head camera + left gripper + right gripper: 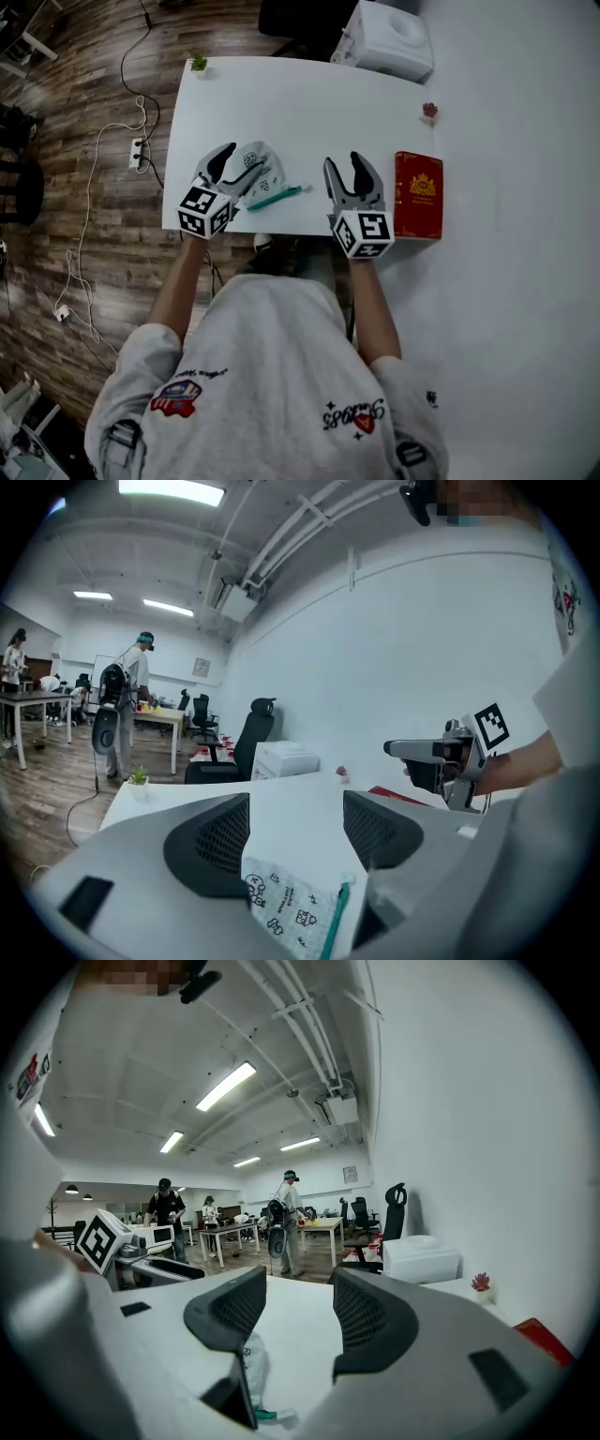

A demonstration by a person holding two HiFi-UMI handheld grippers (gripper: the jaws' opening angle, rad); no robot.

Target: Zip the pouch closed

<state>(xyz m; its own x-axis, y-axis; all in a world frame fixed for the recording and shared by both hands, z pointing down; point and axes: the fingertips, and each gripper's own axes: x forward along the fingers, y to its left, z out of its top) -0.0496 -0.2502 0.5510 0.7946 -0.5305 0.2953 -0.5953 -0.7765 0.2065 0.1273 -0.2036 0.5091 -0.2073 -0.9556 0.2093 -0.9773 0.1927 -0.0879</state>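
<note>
One pouch (pixel 258 161), white with small printed drawings, lies flat near the front edge of the table (pixel 300 103). Its green zipper (pixel 277 197) runs across from left to right. The left gripper (pixel 234 171) is nearer, hovering over the pouch's left part with jaws spread, the pouch low between them but unpinched. The right gripper (pixel 343 169), also spread and empty, stands just past the zipper's right end, with a red book (pixel 418 195) beyond it. The zipper pull is too small to find, so how far it is shut is unclear, and the left gripper hides part of the pouch.
</note>
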